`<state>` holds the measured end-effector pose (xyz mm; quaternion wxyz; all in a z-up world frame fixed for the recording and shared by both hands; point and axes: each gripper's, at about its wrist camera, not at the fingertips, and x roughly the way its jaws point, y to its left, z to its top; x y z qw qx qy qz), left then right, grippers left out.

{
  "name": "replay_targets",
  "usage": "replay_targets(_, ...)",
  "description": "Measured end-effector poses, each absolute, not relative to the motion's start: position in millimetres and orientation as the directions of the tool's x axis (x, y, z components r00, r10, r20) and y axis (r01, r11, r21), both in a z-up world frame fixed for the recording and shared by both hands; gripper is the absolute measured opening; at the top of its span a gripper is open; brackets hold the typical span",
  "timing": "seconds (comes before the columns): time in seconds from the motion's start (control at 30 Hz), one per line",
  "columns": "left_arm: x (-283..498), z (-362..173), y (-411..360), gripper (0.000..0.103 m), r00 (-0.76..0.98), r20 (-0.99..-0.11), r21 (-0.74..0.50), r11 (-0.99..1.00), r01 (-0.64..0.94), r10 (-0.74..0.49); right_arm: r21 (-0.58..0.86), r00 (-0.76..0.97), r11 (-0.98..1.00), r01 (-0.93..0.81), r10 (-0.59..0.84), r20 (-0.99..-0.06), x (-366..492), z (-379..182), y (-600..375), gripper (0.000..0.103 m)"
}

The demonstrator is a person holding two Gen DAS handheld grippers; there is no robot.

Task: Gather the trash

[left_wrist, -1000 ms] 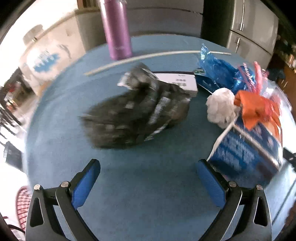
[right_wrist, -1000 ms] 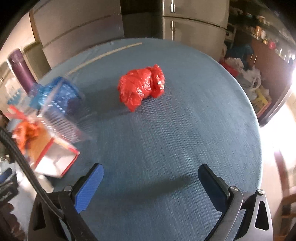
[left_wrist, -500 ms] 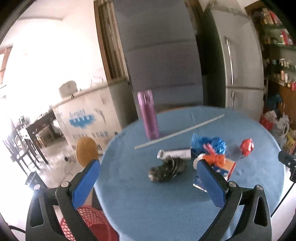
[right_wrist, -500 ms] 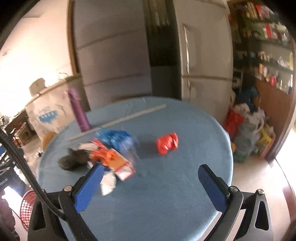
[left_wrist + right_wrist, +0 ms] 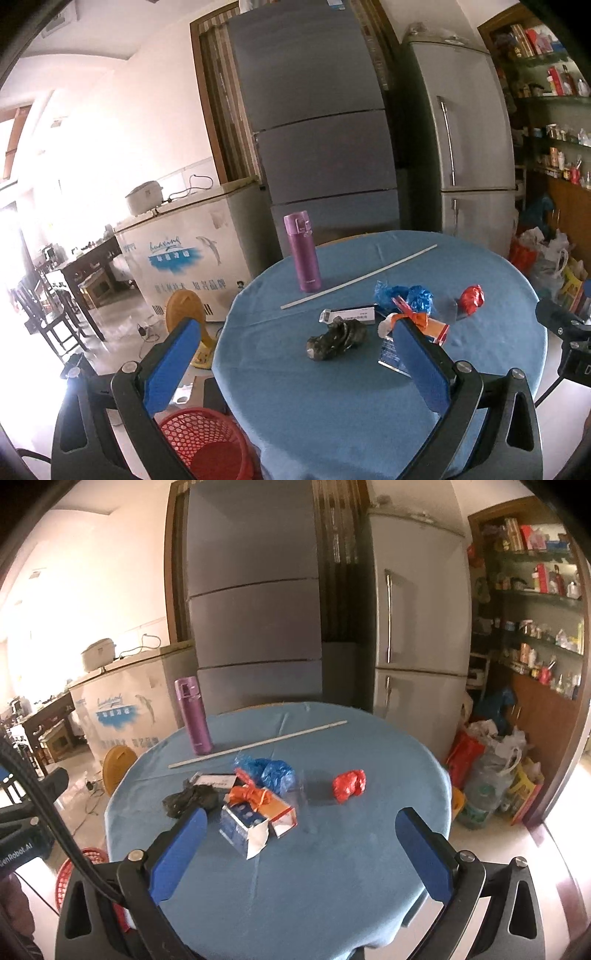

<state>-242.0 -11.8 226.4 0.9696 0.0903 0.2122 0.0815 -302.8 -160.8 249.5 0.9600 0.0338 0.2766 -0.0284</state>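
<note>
Trash (image 5: 255,805) on round table (image 5: 332,867), well beyond both pairs of spread, empty fingers (image 5: 424,856).

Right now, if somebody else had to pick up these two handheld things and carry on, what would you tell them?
Left tool: open, empty, held back from the table.
Right tool: open, empty, also held back.
On the blue table: black crumpled bag, blue bag, red bag, orange wrapper on a torn carton.
Red basket sits on the floor at the table's left.
Done: nothing visibly collected. Left: all of it.
</note>
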Motion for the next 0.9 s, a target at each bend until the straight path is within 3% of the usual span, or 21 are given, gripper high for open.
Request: replay_targets(0.9,-215,201,-15,0.103,0.857,-0.481,0.234,0.969,-0.079,0.186,0.053,0.8,0.994,0.096,-0.045,-0.599,-277,232,-165,0.103)
